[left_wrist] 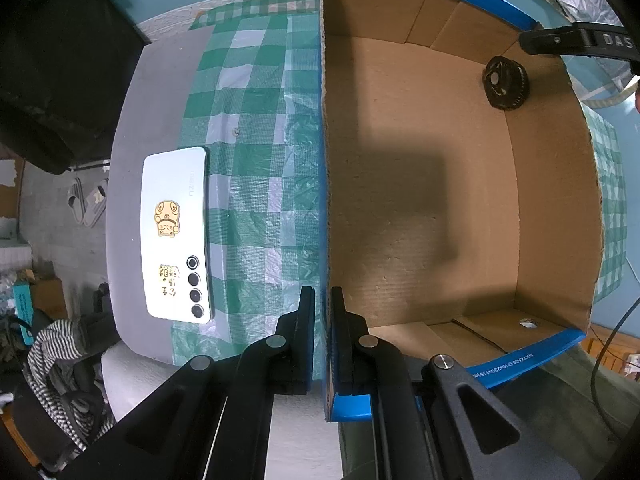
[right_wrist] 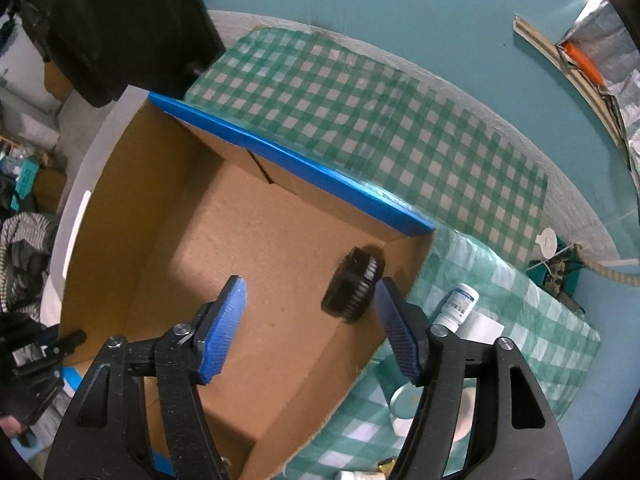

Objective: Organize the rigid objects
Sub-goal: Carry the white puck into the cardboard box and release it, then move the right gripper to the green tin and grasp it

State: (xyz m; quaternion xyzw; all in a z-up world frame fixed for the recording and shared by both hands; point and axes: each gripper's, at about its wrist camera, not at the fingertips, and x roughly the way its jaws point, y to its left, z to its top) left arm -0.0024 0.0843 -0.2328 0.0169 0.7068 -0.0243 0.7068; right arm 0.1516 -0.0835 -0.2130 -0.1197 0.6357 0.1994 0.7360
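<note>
The black toothed wheel [right_wrist: 354, 288] stands on edge in the cardboard box's [right_wrist: 168, 216] far corner, just beyond the right hand-held gripper [right_wrist: 308, 330], released above it; the left hand-held gripper [left_wrist: 322, 336], clenched on the box wall, is farther off

We see a green-and-white checked plastic tablecloth [right_wrist: 360, 120] over a pale grey tabletop [left_wrist: 160, 80] — a teal wall [right_wrist: 400, 8] behind. Off the table's edge, a striped grey-and-white cloth [left_wrist: 56, 344] and pale slippers [left_wrist: 86, 200] — on the floor.
</note>
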